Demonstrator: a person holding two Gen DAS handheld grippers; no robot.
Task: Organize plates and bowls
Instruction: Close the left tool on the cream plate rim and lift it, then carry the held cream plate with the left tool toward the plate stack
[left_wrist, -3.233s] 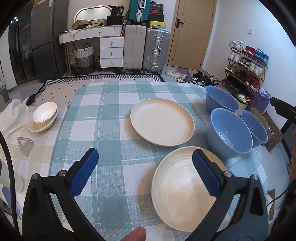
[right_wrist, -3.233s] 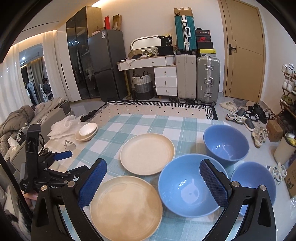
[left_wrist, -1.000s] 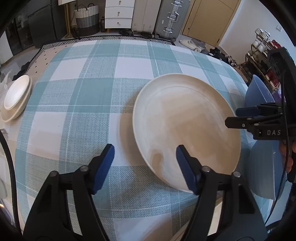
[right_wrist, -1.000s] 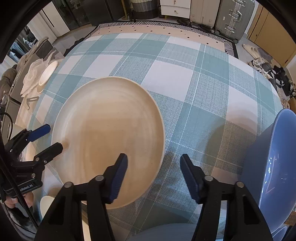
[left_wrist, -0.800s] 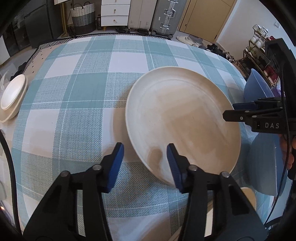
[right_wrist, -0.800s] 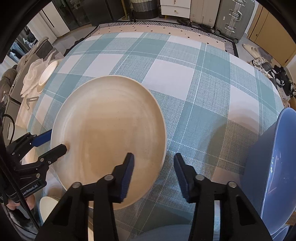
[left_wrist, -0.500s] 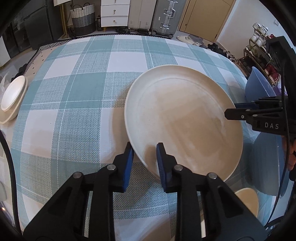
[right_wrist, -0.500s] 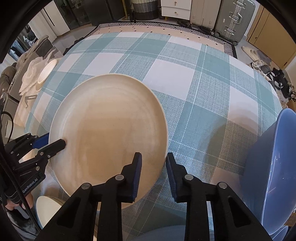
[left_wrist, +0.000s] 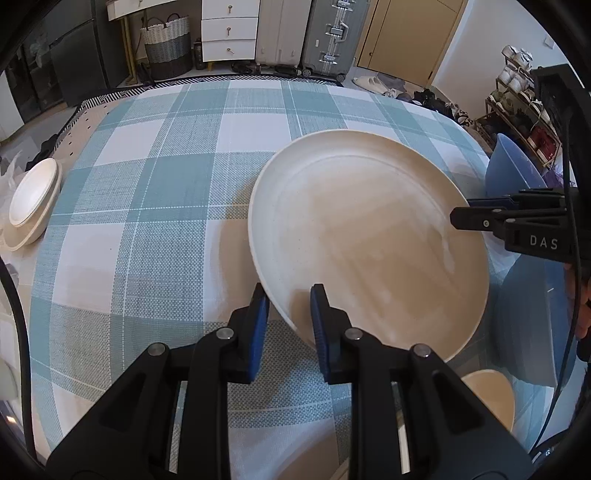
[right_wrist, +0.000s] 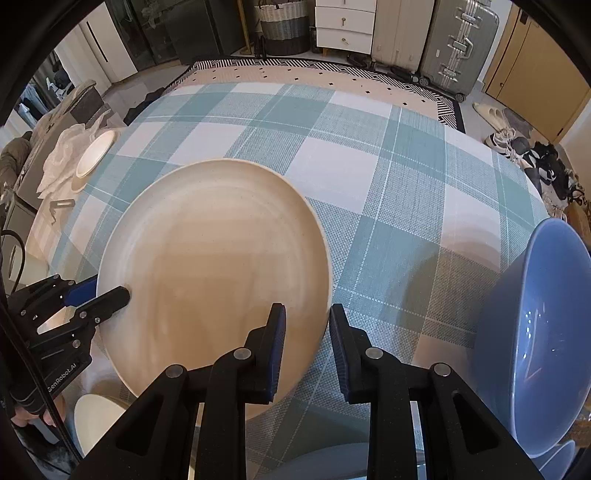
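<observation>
The cream plate (left_wrist: 365, 236) looks stiff, smooth, breakable — take it by the rim, where left gripper (left_wrist: 286, 314) and right gripper (right_wrist: 306, 332) are clamped on opposite edges.

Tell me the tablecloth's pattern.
The tablecloth is a teal-and-white plaid check with a woven look, clearest in the right wrist view.

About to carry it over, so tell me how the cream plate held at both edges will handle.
The cream plate looks rigid, so it should not flex. Its smooth rim may slip, since the left gripper and right gripper pinch only narrow edges. Probably breakable if dropped.
</observation>
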